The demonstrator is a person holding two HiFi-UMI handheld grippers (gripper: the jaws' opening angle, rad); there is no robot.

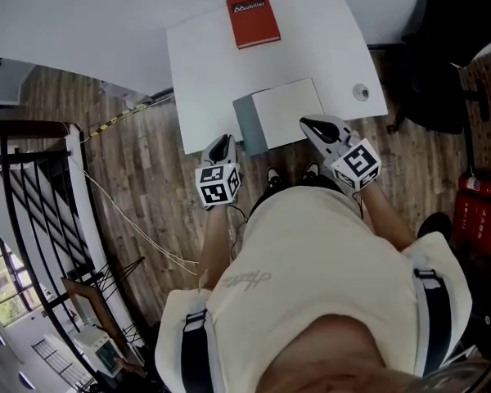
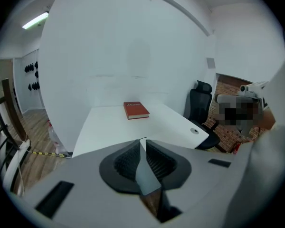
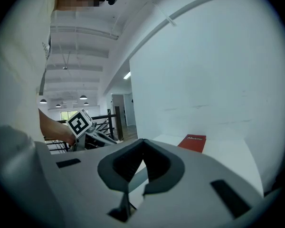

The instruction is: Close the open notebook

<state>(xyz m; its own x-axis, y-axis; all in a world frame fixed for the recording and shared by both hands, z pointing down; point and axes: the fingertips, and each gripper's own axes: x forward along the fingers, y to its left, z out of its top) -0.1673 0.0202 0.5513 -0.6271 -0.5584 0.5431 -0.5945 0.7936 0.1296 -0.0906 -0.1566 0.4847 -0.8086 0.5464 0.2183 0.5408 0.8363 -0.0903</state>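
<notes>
The notebook (image 1: 288, 111) lies open at the white table's (image 1: 204, 64) front edge, with a white page up and a grey cover strip (image 1: 249, 126) on its left. My left gripper (image 1: 222, 143) hovers just off the table's front edge, near the grey strip. Its jaws stand a narrow slit apart and hold nothing (image 2: 142, 141). My right gripper (image 1: 309, 124) is over the notebook's near right corner. Its tips meet and nothing is between them (image 3: 142, 141). The left gripper's marker cube (image 3: 79, 124) shows in the right gripper view.
A red book (image 1: 253, 20) lies at the table's far edge (image 2: 136, 109) (image 3: 194, 143). A round grommet (image 1: 361, 92) sits at the table's right. A black office chair (image 1: 442, 47) stands to the right and a stair railing (image 1: 33, 178) to the left. A cable (image 1: 131, 211) runs over the wood floor.
</notes>
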